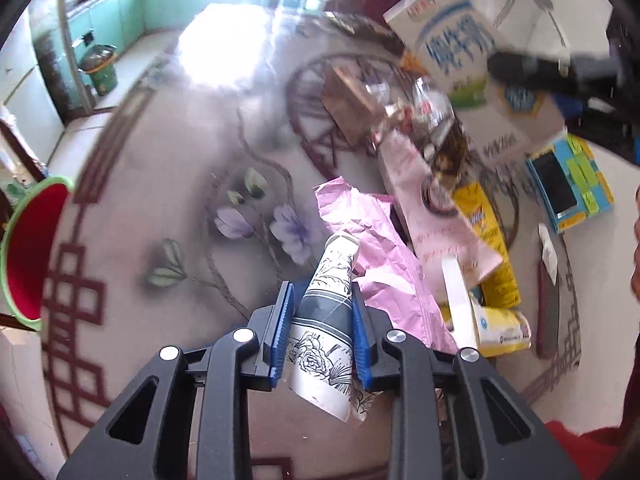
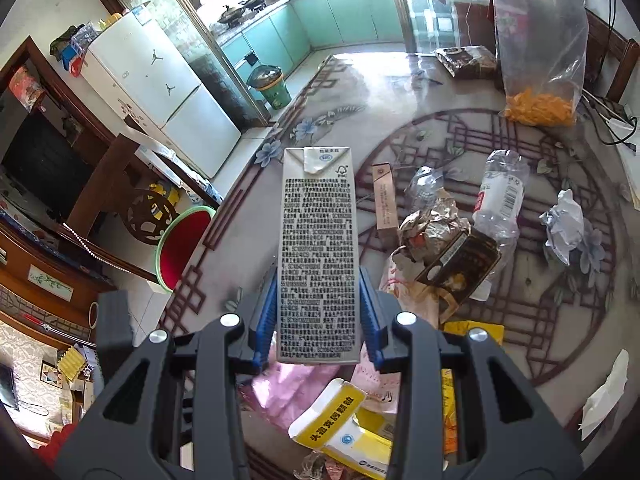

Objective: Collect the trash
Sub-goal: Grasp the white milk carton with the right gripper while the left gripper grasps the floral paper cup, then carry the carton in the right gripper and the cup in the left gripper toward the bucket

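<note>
Your left gripper (image 1: 322, 332) has its blue ribbed pads on either side of a flattened white paper cup printed with black flowers and a dark band (image 1: 330, 312). The right pad presses its edge; the left pad looks just at the other edge, so I judge the cup pinched, though lightly. It sticks out forward past the fingertips and trails back behind the pads, which is likely why it hangs at a slant rather than square between them. Just right of the jaws lies a crumpled pink plastic bag (image 1: 376, 248), with a pink paper sleeve (image 1: 436, 216) and a yellow and white medicine box (image 1: 500, 326) beyond it.

Your right gripper (image 2: 319, 312) is clamped on a tall grey drink carton covered in small black print (image 2: 318, 252). The pads hold its two narrow sides near the bottom end, so most of the carton reaches forward of the jaws and sits clear above the glass-topped round table with a red lattice pattern (image 2: 560, 320). Gripping low probably gives the pads flat, stiff faces to bite on.

Left of and below those jaws, off the table edge, stands a red basin with a green rim (image 2: 186, 240). I take that as the likely place for the trash, which would explain holding both pieces aloft. To the right of the carton remain a crushed clear bottle (image 2: 502, 196), crumpled brown foil (image 2: 430, 228) and a wad of white paper (image 2: 562, 224), still to collect.
</note>
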Available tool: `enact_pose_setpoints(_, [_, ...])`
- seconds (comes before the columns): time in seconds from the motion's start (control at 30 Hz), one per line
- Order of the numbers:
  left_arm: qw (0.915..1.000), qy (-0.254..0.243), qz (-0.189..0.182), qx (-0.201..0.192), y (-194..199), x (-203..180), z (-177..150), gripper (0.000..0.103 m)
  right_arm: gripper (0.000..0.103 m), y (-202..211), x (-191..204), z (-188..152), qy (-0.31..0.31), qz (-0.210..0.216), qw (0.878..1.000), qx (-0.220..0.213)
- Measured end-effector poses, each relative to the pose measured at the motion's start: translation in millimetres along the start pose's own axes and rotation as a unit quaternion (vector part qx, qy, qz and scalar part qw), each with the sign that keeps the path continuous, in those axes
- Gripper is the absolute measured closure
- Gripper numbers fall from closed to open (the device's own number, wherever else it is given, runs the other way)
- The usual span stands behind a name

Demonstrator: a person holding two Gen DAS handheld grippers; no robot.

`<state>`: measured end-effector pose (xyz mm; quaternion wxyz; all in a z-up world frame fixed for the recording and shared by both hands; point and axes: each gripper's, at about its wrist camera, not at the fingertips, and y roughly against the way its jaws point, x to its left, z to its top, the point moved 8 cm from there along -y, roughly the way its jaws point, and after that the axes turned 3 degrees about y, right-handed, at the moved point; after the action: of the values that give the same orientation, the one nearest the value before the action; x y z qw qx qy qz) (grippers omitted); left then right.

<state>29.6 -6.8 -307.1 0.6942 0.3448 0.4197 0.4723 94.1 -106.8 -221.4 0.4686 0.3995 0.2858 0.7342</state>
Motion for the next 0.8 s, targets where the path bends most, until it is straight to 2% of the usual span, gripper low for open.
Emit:
enact_pose_setpoints(0.13, [0.9990, 0.014, 0.009, -0.040, 22, 4, 20, 0.084, 0.067, -1, 0, -4, -0.008, 0.004, 1.000, -0.005])
enact_pose_setpoints(0.33, [0.9985, -0.014, 0.022, -0.049, 36, 17, 31, 0.082, 0.067, -8, 4, -7, -0.023, 0.004, 1.000, -0.001])
enact_pose_setpoints(0.37, [0.9986, -0.017, 0.028, -0.042, 29, 19, 32, 0.079, 0.067, -10, 5, -7, -0.025, 0.003, 1.000, 0.000])
enact_pose_setpoints(0.4, [0.9985, -0.019, 0.037, -0.036, 25, 26, 32, 0.067, 0.067, -12, 7, -8, -0.027, 0.002, 1.000, 0.002])
enact_pose_setpoints(0.43, [0.9984, -0.021, 0.044, -0.029, 22, 35, 31, 0.061, 0.067, -14, 9, -8, -0.029, 0.000, 1.000, 0.003])
enact_pose_setpoints(0.53, [0.9991, -0.025, 0.028, -0.017, 20, 51, 29, 0.063, 0.067, -18, 18, -8, -0.031, -0.011, 0.999, 0.000])
enact_pose_setpoints(0.57, [0.9992, -0.030, 0.023, -0.013, 18, 53, 30, 0.070, 0.067, -19, 20, -7, -0.035, -0.018, 0.999, 0.000])
enact_pose_setpoints(0.6, [0.9993, -0.033, 0.017, -0.009, 17, 57, 29, 0.084, 0.067, -21, 23, -7, -0.041, -0.020, 0.999, 0.001])
enact_pose_setpoints(0.67, [0.9994, -0.035, 0.003, 0.001, 15, 62, 31, 0.084, 0.067, -26, 29, -6, -0.044, -0.025, 0.999, 0.002])
enact_pose_setpoints(0.73, [0.9989, -0.043, -0.013, 0.009, 13, 63, 31, 0.067, 0.067, -30, 35, -5, -0.047, -0.039, 0.998, 0.001])
enact_pose_setpoints(0.77, [0.9984, -0.051, -0.020, 0.011, 13, 61, 31, 0.043, 0.067, -31, 37, -4, -0.055, -0.042, 0.998, -0.001])
enact_pose_setpoints(0.8, [0.9976, -0.060, -0.031, 0.010, 12, 59, 29, 0.036, 0.067, -33, 39, -4, -0.063, -0.042, 0.997, -0.001])
